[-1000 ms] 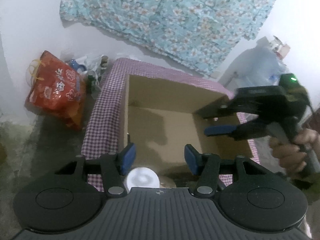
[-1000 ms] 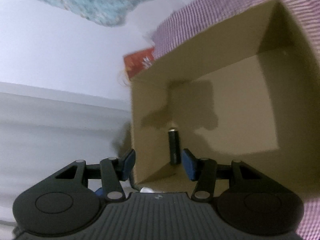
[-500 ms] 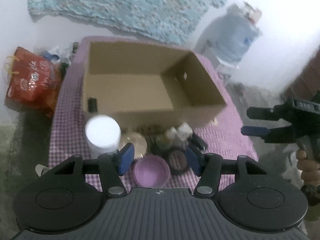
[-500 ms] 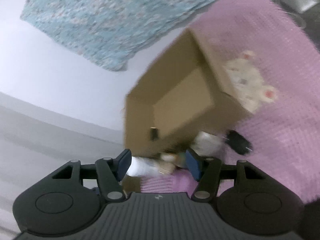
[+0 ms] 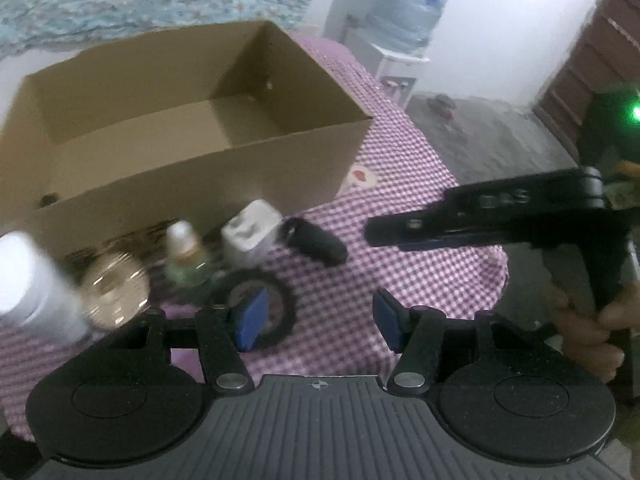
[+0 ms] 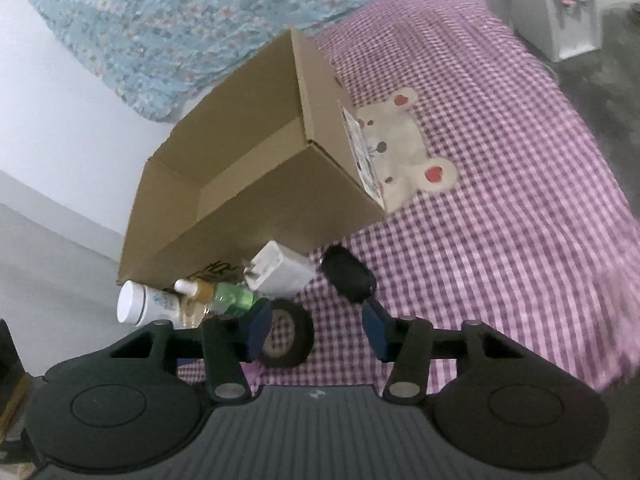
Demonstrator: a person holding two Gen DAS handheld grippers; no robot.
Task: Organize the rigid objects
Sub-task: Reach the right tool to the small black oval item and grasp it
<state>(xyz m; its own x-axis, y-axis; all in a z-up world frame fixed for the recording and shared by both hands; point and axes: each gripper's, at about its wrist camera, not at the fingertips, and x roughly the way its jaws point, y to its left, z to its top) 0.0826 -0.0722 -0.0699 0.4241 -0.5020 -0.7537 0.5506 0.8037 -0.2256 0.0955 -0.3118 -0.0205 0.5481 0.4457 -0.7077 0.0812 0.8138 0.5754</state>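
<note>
The right gripper (image 6: pixel 316 330) hangs above the checked cloth (image 6: pixel 500 208), jaws closing on nothing, the black key fob (image 6: pixel 348 276) just beyond its pads. The left gripper (image 5: pixel 316 326) is spread and empty beside the black tape ring (image 5: pixel 260 304). Best to straddle the fob squarely before pinching. The cardboard box (image 5: pixel 200 184) holds one small dark thing at its left corner; the white charger (image 6: pixel 280 270) and green bottle (image 6: pixel 234 298) wait outside.

White walls (image 6: pixel 60 100), grey floor (image 5: pixel 500 140), water dispenser (image 6: pixel 556 12) beyond.
</note>
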